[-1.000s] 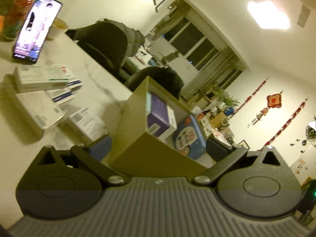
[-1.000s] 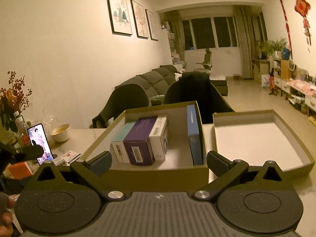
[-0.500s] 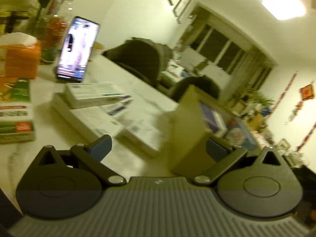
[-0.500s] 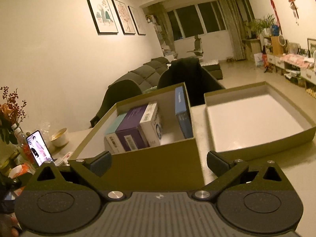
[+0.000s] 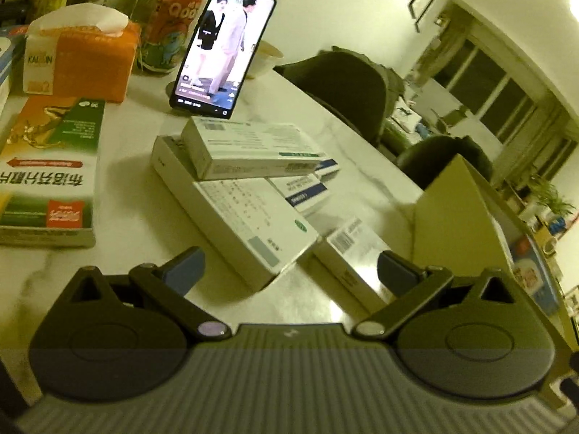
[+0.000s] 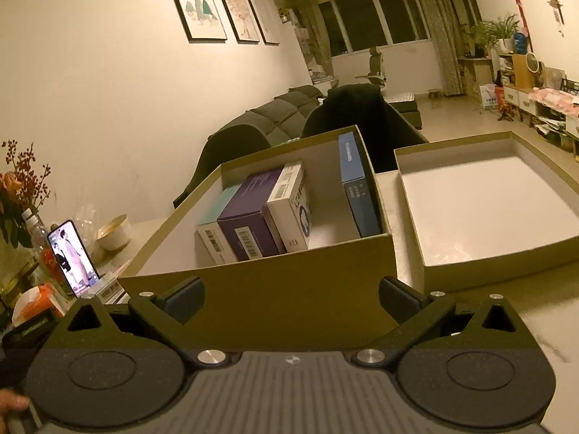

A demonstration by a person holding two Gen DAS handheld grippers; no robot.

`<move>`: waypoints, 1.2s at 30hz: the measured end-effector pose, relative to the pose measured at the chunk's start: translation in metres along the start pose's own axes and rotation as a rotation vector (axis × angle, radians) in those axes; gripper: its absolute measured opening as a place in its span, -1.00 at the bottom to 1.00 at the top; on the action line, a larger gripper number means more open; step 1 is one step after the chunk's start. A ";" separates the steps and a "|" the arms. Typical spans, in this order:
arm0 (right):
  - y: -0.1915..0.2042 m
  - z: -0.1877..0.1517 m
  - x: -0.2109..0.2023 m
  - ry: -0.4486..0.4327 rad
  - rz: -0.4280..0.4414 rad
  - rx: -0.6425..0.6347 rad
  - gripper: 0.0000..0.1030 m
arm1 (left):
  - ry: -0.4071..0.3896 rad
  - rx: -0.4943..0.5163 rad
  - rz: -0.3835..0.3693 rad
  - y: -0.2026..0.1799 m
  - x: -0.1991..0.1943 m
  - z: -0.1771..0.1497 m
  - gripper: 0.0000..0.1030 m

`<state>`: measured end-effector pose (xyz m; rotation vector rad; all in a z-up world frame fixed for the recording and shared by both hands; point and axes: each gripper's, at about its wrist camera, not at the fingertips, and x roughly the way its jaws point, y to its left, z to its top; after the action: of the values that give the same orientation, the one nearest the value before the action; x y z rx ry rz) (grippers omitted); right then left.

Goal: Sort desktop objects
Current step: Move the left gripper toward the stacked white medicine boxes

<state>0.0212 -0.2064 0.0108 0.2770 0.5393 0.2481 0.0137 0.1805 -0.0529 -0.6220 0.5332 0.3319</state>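
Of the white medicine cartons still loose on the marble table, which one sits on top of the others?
The long white carton with a green stripe, nearest the propped phone; it rests across the large flat white box, while the others lie lower.

olive box point(image 6: 296, 296) | purple carton point(image 6: 249, 224) | blue carton point(image 6: 356, 188) | orange tissue pack point(image 5: 90, 61)

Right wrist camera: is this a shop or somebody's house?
Most likely somebody's house, a living and dining room. A sofa runs along the wall under framed pictures, and the table holds a propped phone and a tissue box.
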 end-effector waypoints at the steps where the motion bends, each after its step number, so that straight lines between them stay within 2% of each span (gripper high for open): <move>1: 0.000 0.001 0.001 0.000 -0.001 -0.001 0.99 | -0.004 0.002 0.010 -0.002 0.003 0.001 1.00; 11: -0.002 0.009 0.007 0.009 -0.002 0.012 1.00 | -0.054 0.038 0.188 -0.025 0.028 0.001 1.00; 15: -0.002 0.011 0.007 0.012 0.008 0.023 1.00 | -0.057 0.045 0.218 -0.026 0.032 0.000 1.00; 21: -0.002 0.013 0.008 0.013 0.000 0.027 1.00 | -0.054 0.063 0.250 -0.018 0.034 -0.005 1.00; 28: 0.004 0.012 0.006 -0.004 0.019 0.009 0.99 | -0.050 0.086 0.243 -0.005 0.023 -0.005 1.00; 33: 0.015 0.010 0.004 -0.014 0.051 -0.011 1.00 | -0.041 0.095 0.225 0.006 0.013 -0.005 1.00; 36: 0.026 0.008 0.003 -0.010 0.100 -0.042 0.99 | -0.040 0.110 0.214 0.013 0.008 -0.005 1.00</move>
<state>0.0242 -0.1827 0.0242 0.2641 0.5103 0.3542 0.0128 0.1881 -0.0668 -0.4521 0.5774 0.5125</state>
